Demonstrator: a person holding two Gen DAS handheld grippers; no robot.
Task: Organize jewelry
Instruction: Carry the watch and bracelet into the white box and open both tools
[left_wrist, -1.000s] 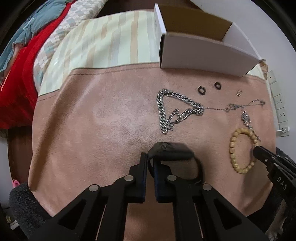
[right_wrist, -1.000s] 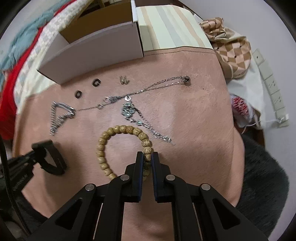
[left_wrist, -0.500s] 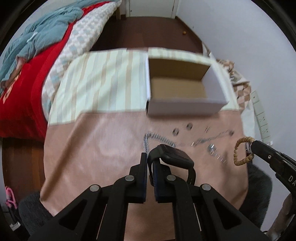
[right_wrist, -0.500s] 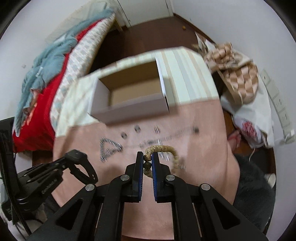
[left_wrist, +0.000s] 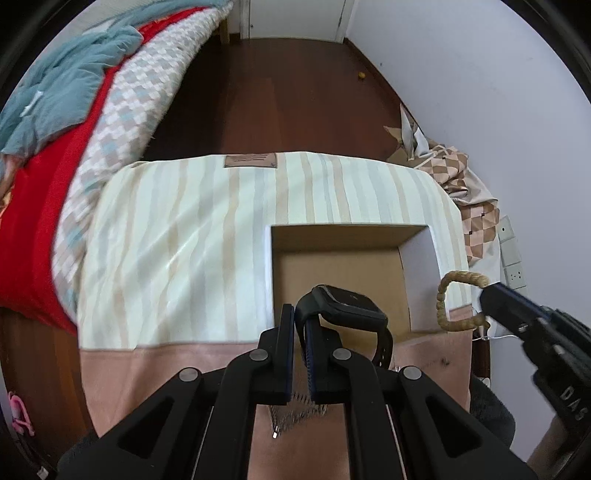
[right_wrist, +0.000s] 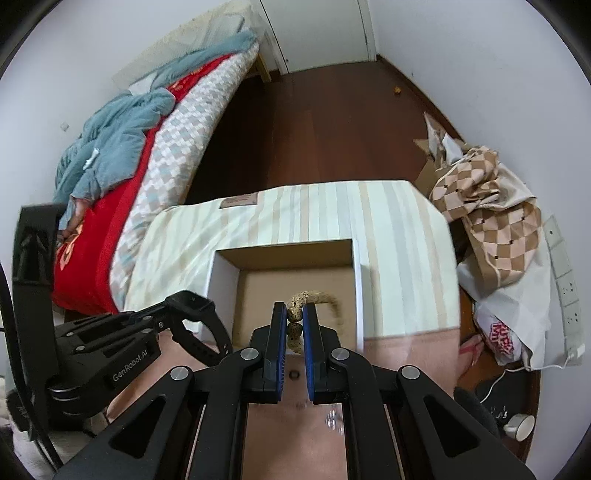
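Probably a home bedroom: rumpled bed (right_wrist: 122, 147), wooden floor (right_wrist: 314, 122), door (right_wrist: 317, 29).

The left hand-held gripper (left_wrist: 300, 325) points toward 12 o'clock in its own view, its two fingers drawn nearly together and pinching the strap of a black watch (left_wrist: 347, 306). In the right wrist view its black body enters from 9 o'clock, tilted up toward 2 o'clock. The right hand-held gripper (right_wrist: 294, 319) also points toward 12 o'clock, fingers clamped on a beaded bracelet (right_wrist: 314, 299). From the left wrist view it reaches in from 4 o'clock.
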